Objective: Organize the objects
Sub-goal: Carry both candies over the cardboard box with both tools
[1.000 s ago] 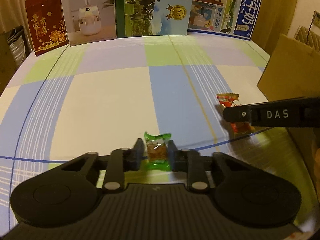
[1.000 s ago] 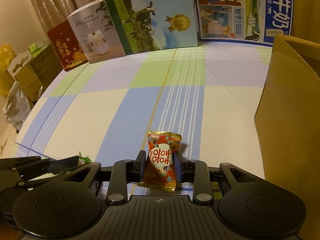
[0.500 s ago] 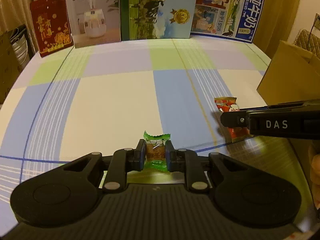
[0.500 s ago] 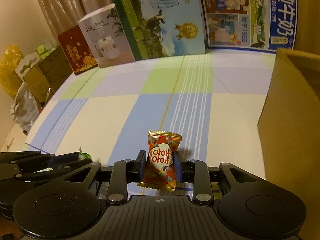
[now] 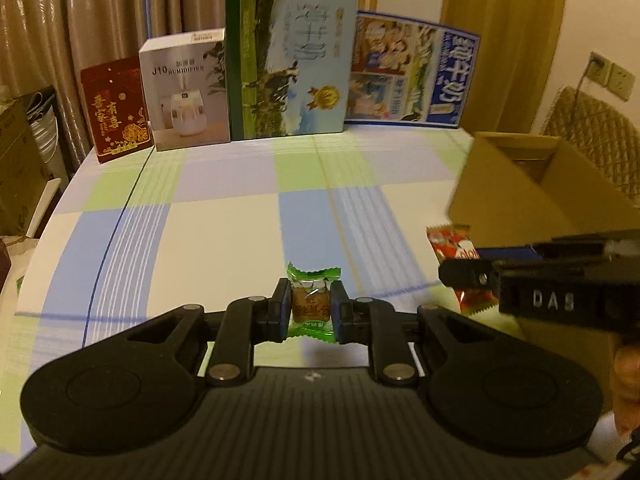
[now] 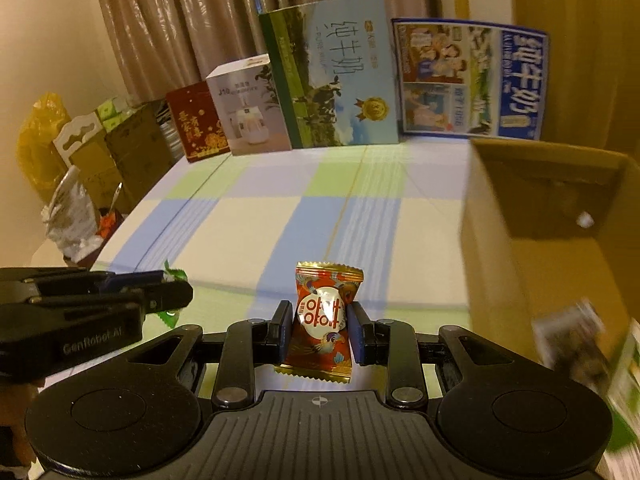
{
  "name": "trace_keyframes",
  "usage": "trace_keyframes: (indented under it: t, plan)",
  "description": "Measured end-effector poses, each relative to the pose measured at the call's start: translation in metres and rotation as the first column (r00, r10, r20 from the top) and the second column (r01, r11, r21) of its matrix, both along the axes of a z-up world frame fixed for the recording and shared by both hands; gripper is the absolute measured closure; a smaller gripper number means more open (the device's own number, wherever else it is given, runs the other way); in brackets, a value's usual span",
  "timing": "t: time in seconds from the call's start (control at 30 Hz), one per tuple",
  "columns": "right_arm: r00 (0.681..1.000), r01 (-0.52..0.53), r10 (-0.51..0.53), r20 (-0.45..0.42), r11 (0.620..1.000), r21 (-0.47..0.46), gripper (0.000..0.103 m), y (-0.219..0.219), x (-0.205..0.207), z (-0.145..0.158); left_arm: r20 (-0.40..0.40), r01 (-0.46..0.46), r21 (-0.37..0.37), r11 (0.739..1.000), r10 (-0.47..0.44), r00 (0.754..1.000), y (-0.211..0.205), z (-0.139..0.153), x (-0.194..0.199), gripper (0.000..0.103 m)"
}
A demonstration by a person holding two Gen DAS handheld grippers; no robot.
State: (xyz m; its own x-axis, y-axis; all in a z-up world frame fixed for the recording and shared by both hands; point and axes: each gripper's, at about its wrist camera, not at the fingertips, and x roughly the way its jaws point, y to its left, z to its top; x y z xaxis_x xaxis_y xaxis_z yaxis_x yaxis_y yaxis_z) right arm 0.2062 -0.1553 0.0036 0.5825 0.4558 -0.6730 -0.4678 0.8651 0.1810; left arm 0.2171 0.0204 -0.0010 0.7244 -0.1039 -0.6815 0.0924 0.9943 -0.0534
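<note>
Hovering side by side, left gripper [image 5: 310, 306] clamping green candy [image 5: 312, 300]

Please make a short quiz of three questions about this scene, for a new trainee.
1. True or false: the left gripper is open.
2. What does the right gripper hold? A) green candy B) red candy C) nothing
3. On which side of the left gripper does the cardboard box stand?

Key: 1 false, it is shut on the green candy. 2 B. 3 The right side.
</note>
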Motion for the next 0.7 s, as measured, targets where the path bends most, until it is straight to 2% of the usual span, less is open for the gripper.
trace_keyframes:
  t: [0.37,0.53,0.7]
  plan:
    - [0.999,0.044,-0.043,-0.013,0.998,0.038,0.077,-0.058,-0.129,0.033,-0.021,0.000,-0.056,0.998,-0.001,1.000,-0.042,0.020,-0.118,0.087]
    - [0.997,0.077,-0.077,-0.001,0.997,0.030,0.077,-0.091,-0.168,0.048,-0.013,0.015,-0.064,0.998,-0.016,1.000,-0.067,0.036,-0.163,0.087]
    - [0.994,0.106,-0.106,0.023,0.994,-0.016,0.077,-0.124,-0.197,0.060,-0.009,0.045,-0.074,0.996,-0.045,0.999,-0.095,0.048,-0.191,0.087]
